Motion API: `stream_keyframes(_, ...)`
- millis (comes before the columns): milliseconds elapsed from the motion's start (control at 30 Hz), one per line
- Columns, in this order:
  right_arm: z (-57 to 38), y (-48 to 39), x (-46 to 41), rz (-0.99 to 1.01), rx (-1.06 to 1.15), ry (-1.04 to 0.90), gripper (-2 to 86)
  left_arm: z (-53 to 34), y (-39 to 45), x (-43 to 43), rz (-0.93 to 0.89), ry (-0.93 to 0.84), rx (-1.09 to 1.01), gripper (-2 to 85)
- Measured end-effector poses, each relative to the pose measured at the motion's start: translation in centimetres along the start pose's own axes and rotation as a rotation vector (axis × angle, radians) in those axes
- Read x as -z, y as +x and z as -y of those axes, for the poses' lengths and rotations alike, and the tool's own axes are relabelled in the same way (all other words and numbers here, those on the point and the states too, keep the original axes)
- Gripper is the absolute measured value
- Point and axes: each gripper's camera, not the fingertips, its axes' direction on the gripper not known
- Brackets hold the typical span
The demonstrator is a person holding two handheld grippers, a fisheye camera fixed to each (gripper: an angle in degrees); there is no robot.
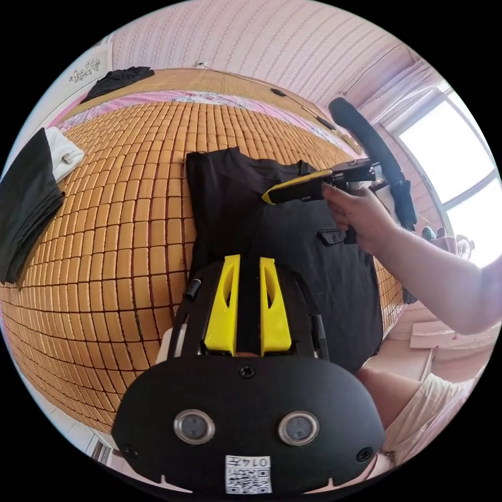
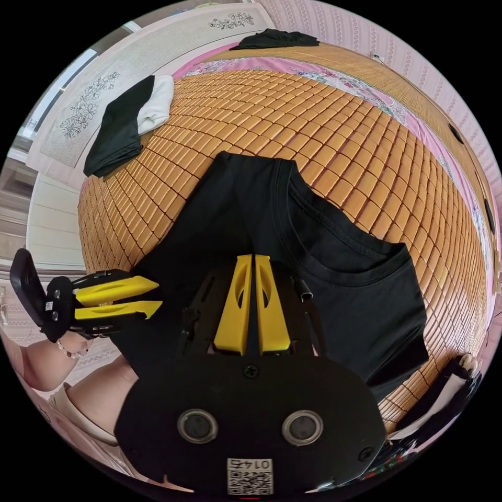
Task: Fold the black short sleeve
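Note:
The black short-sleeve shirt [image 1: 314,272] lies on an orange bamboo mat [image 1: 130,209], its left side folded in along a crease. In the left gripper view, my left gripper [image 1: 249,260] sits low over the shirt's near left part, black cloth filling the narrow gap between its jaws. A hand [image 1: 361,214] holds my right gripper [image 1: 265,197] with its tip on the crease below the collar. In the right gripper view, my right gripper [image 2: 252,257] is nearly closed on the shirt [image 2: 334,303]. My left gripper [image 2: 158,296] is at the shirt's left edge.
Folded black and white clothes [image 1: 26,204] lie at the mat's left edge, seen again in the right gripper view [image 2: 117,130]. Another dark garment [image 1: 120,78] lies at the far end. The mat [image 2: 340,130] is bare beyond the collar. A bright window [image 1: 449,151] is on the right.

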Motion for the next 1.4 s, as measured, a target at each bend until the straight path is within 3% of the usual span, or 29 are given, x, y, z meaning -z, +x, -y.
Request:
stream_keyframes(200, -3.9, 1.8, 2.8, 0.009, -0.101, 0.09, 1.4, 1.3, 2.2, 0.7, -0.055, -0.05, -0.056, 6.4)
stream_keyframes(333, -11.5, 4.2, 6.8, -0.026, -0.25, 0.178, 4.0, 3.0, 4.5, 1.9, -0.108, -0.039, -0.121, 6.1)
stream_keyframes(467, -20.6, 8.6, 9.2, -0.159, -0.483, 0.163, 5.3, 7.4, 8.3, 0.8, -0.175, -0.035, -0.266, 4.1)
stream_keyframes(667, -28.6, 14.1, 10.3, -0.091, -0.693, 0.194, 8.3, 16.1, 16.7, -2.6, -0.27, -0.032, -0.478, 4.2)
stream_keyframes(833, -31.1, 16.2, 9.6, -0.009, -0.725, 0.215, 7.7, 21.2, 24.1, -6.5, -0.279, -0.074, -0.582, 4.8)
stream_keyframes(1100, -35.1, 18.1, 10.3, 0.051, -0.749, 0.272, 3.5, 24.2, 30.8, -13.7, -0.057, -0.23, -0.623, 4.8)
stream_keyframes(1267, -37.2, 19.0, 11.1, 0.072, -0.73, 0.278, 1.3, 24.4, 30.6, -13.6, -0.083, -0.198, -0.631, -0.4)
stream_keyframes(1400, -38.6, 18.4, 12.6, 0.001, -0.688, 0.355, 0.5, 24.0, 28.5, -9.2, -0.097, -0.013, -0.616, -0.9)
